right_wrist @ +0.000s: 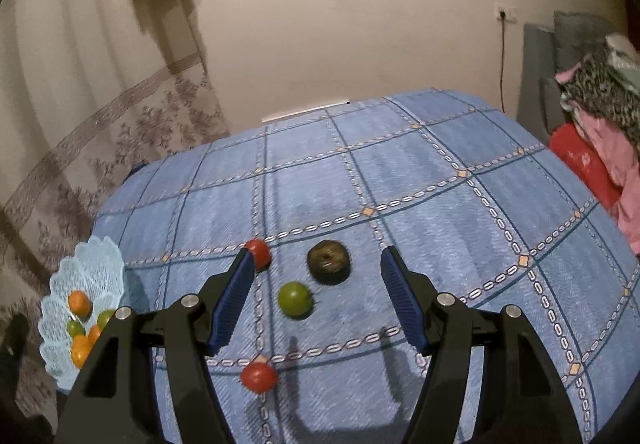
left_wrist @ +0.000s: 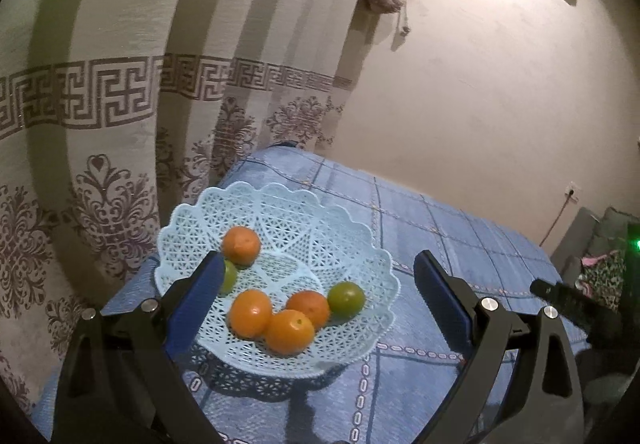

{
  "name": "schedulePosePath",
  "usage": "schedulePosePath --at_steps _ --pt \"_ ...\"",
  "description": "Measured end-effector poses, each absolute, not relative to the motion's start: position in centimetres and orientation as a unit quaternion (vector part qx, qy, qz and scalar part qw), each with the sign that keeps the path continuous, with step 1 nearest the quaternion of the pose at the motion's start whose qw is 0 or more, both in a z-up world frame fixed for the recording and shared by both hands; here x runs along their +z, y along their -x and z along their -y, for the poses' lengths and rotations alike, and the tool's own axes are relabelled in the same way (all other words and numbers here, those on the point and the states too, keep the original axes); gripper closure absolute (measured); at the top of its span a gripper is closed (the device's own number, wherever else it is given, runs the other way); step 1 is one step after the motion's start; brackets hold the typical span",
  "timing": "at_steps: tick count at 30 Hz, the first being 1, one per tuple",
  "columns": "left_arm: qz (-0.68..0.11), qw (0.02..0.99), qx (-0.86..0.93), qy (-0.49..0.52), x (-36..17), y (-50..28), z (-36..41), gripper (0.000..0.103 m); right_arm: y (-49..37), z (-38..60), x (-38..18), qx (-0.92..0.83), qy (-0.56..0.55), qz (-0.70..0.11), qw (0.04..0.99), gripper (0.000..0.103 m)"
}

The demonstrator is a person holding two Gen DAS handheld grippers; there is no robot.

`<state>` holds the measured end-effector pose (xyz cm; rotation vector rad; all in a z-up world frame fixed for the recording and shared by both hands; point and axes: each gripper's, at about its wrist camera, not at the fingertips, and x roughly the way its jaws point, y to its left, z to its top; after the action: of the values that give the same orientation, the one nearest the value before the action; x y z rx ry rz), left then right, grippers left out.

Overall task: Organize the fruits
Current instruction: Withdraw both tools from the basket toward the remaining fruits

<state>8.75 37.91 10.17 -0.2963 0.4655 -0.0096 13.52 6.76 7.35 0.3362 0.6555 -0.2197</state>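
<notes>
Both grippers are held wide apart and empty. The left gripper point(left_wrist: 316, 276) is seen over the light-blue basket point(left_wrist: 360, 244), lower centre, where oranges point(left_wrist: 289, 331) lie. A green fruit point(right_wrist: 295, 299) is framed by the right gripper point(right_wrist: 316, 264) on the table point(right_wrist: 440, 183).

The left black two-finger gripper with blue ribbed pads point(left_wrist: 318, 286) hangs with its jaws spread wide; the matching right gripper point(right_wrist: 318, 270) is likewise agape, empty.
</notes>
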Motion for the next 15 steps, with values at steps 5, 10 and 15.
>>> schedulePosePath --at_steps 5,10,15 --pt "-0.235 0.965 -0.007 0.119 9.7 -9.0 -36.7 0.007 -14.5 -4.8 6.6 -0.091 -0.201 -0.336 0.916 0.038" --pt "-0.233 0.968 -0.017 0.097 9.5 -8.8 -35.6 0.007 -16.1 -4.4 5.2 -0.065 -0.221 -0.354 0.907 0.037" --pt "-0.253 0.965 -0.025 0.061 8.6 -9.0 -34.2 0.007 -18.4 -4.2 3.2 -0.052 -0.218 -0.384 0.896 0.045"
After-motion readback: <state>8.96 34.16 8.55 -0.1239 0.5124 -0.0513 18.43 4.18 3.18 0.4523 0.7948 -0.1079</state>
